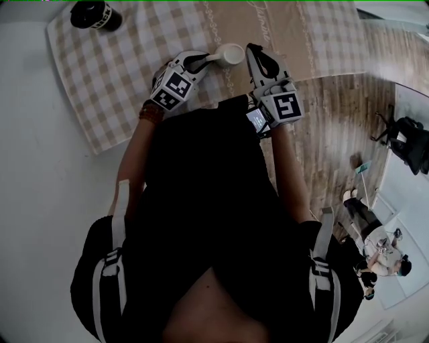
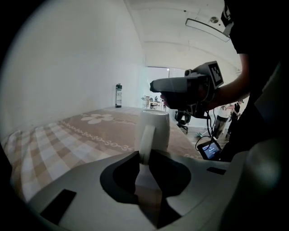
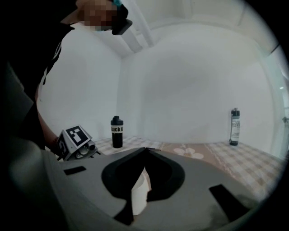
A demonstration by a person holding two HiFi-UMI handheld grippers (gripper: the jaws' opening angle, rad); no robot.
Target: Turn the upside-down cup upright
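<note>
A white cup (image 1: 231,53) stands on the checked tablecloth (image 1: 114,74) near the table's front edge; in the left gripper view the cup (image 2: 158,128) shows a flat closed top, so it appears to stand base up. My left gripper (image 1: 209,59) reaches in from the left, and its jaws are shut on the cup's handle (image 2: 146,137). My right gripper (image 1: 253,49) hovers just right of the cup with its jaws shut and empty (image 3: 145,150). Part of the cup (image 3: 139,194) shows below them in the right gripper view.
A black bottle (image 1: 96,15) stands at the table's far left corner, also seen as the black bottle (image 3: 117,131). A clear bottle (image 3: 234,126) stands far across the cloth. Wooden floor (image 1: 335,134) lies to the right, with people and chairs beyond.
</note>
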